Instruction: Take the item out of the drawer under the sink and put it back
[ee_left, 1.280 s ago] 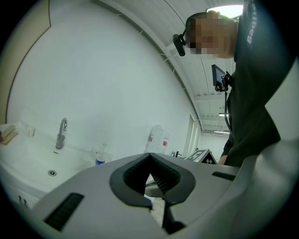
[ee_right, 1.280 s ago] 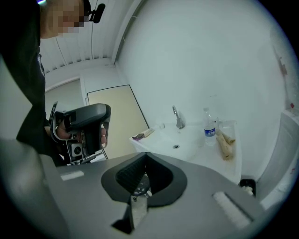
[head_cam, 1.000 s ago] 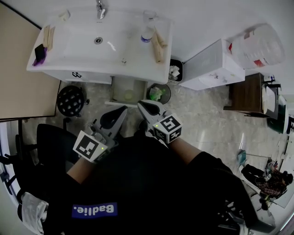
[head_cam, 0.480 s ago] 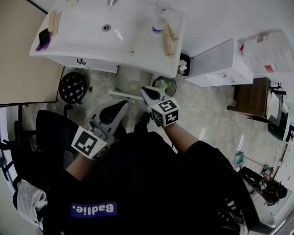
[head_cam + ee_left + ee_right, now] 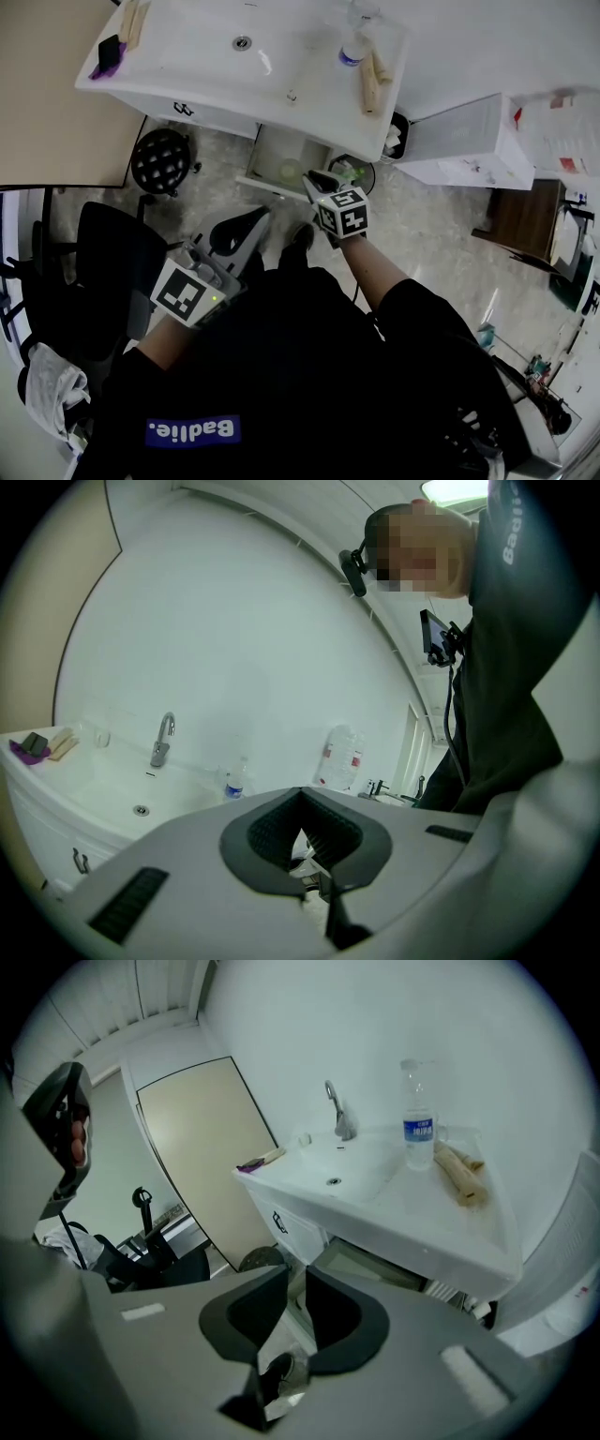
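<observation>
Close to the body, the left gripper (image 5: 255,223) hangs with its jaws together, empty. Ahead, the right gripper (image 5: 319,178), its jaws a narrow slit apart and holding nothing, hovers at the front of the open drawer (image 5: 267,150) under the sink (image 5: 216,66). A pale green item (image 5: 290,172) lies inside. The take-out step seems barely begun; next, the right jaws would need to widen and descend around it.

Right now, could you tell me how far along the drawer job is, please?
Done: the drawer under the sink stands open, with a pale green item lying inside. In hand: nothing. The right gripper hovers at the drawer, jaws slightly apart and empty; the left gripper hangs lower, jaws together. Left: whether the item has been out yet cannot be told from here.
</observation>
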`<state>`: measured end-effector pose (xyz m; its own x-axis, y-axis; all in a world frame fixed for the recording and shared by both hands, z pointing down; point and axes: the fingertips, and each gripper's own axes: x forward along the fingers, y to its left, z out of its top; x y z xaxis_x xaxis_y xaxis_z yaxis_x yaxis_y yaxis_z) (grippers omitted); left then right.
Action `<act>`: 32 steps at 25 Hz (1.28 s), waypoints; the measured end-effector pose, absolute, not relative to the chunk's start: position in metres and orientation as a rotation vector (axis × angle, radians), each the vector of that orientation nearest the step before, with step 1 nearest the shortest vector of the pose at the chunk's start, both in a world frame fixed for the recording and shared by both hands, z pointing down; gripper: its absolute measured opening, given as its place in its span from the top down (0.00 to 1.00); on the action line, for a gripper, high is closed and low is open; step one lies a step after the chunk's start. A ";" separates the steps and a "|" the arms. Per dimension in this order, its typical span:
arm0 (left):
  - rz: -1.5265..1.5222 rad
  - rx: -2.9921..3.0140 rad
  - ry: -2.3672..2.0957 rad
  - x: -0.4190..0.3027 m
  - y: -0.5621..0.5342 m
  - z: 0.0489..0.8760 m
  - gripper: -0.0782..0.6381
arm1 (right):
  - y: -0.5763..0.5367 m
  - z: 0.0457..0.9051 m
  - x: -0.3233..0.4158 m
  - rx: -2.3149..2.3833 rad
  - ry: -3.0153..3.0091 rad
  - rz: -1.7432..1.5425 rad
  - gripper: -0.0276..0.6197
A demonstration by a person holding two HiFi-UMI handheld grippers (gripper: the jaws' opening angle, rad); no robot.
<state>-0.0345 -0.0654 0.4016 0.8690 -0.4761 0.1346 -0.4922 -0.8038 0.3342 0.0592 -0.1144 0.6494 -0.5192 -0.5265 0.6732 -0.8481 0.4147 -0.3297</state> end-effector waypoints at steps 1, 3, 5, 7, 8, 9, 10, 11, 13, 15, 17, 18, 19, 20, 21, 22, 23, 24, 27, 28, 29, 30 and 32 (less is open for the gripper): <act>0.067 2.678 -0.726 -0.036 -0.065 0.402 0.90 | -0.114 0.657 0.059 1.149 -2.188 0.921 0.90; 0.079 2.674 -0.735 -0.038 -0.065 0.404 0.90 | -0.115 0.673 0.060 1.116 -2.157 0.943 0.87; 0.086 2.672 -0.740 -0.039 -0.066 0.404 0.90 | -0.116 0.687 0.061 1.091 -2.127 0.965 0.86; 0.089 2.671 -0.742 -0.039 -0.068 0.404 0.90 | -0.118 0.701 0.061 1.072 -2.100 0.981 0.85; 0.090 2.670 -0.742 -0.039 -0.068 0.403 0.90 | -0.119 0.707 0.061 1.061 -2.086 0.980 0.85; 0.092 2.670 -0.741 -0.039 -0.069 0.403 0.90 | -0.119 0.714 0.061 1.049 -2.072 0.974 0.85; 0.093 2.669 -0.739 -0.038 -0.069 0.403 0.90 | -0.120 0.720 0.062 1.036 -2.058 0.966 0.85; 0.094 2.669 -0.735 -0.038 -0.069 0.403 0.90 | -0.121 0.727 0.062 1.024 -2.044 0.956 0.84; 0.095 2.668 -0.726 -0.036 -0.068 0.404 0.90 | -0.124 0.739 0.062 1.002 -2.017 0.940 0.84; 0.104 2.663 -0.716 -0.036 -0.066 0.407 0.90 | -0.127 0.751 0.062 0.985 -1.994 0.938 0.83; 0.119 2.655 -0.709 -0.037 -0.064 0.411 0.90 | -0.130 0.762 0.061 0.969 -1.971 0.940 0.82; 0.124 2.652 -0.709 -0.038 -0.064 0.413 0.90 | -0.131 0.767 0.061 0.960 -1.960 0.941 0.81; 0.128 2.649 -0.709 -0.039 -0.064 0.414 0.90 | -0.132 0.772 0.061 0.950 -1.948 0.939 0.81; 0.131 2.646 -0.711 -0.040 -0.064 0.415 0.90 | -0.132 0.778 0.061 0.941 -1.935 0.935 0.81; 0.131 2.643 -0.715 -0.042 -0.065 0.416 0.90 | -0.133 0.784 0.062 0.932 -1.923 0.929 0.81; 0.130 2.641 -0.719 -0.044 -0.066 0.417 0.90 | -0.133 0.789 0.063 0.926 -1.909 0.921 0.81; 0.127 2.640 -0.724 -0.046 -0.068 0.417 0.90 | -0.134 0.795 0.064 0.922 -1.894 0.915 0.81; 0.125 2.641 -0.728 -0.048 -0.069 0.417 0.90 | -0.135 0.800 0.065 0.922 -1.879 0.913 0.81; 0.127 2.635 -0.740 -0.055 -0.073 0.419 0.90 | -0.138 0.818 0.069 0.936 -1.840 0.930 0.81; 0.130 2.629 -0.745 -0.058 -0.074 0.421 0.90 | -0.139 0.823 0.069 0.941 -1.828 0.938 0.81; 0.133 2.623 -0.751 -0.061 -0.075 0.423 0.90 | -0.140 0.828 0.069 0.945 -1.818 0.944 0.81; 0.136 2.618 -0.756 -0.064 -0.076 0.425 0.90 | -0.142 0.833 0.068 0.949 -1.810 0.949 0.81; 0.142 2.610 -0.765 -0.069 -0.076 0.430 0.90 | -0.145 0.840 0.067 0.954 -1.799 0.957 0.81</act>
<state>-0.0690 -0.0763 0.4297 0.8438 -0.4940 0.2098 -0.5363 -0.7629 0.3610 0.0673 -0.1447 0.8400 -0.3349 -0.2211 0.9159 -0.8831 0.4125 -0.2234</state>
